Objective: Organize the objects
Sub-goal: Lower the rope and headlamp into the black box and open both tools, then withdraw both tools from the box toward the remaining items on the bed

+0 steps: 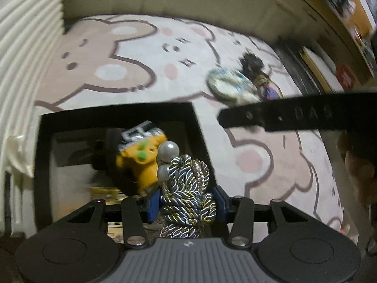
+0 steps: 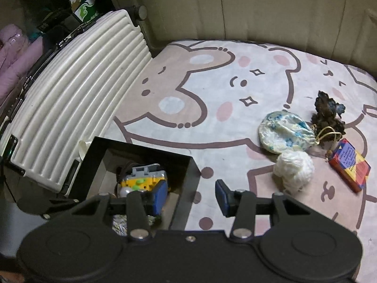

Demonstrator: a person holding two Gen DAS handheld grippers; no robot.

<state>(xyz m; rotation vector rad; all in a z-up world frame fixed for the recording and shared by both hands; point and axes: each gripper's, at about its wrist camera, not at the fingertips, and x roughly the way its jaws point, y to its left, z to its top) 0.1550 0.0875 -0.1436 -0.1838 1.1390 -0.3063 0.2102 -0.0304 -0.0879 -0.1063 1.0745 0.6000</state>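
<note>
Braided cord (image 1: 188, 188) with pearls clamped in left claw (image 1: 186, 200) above black box (image 1: 117, 110); right claw (image 2: 192, 194) spread wide, holding nothing, over rug (image 2: 212, 89).

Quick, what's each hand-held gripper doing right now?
Left hand-held gripper: shut on the braided cord, above the black box.
Right hand-held gripper: open, empty.
</note>
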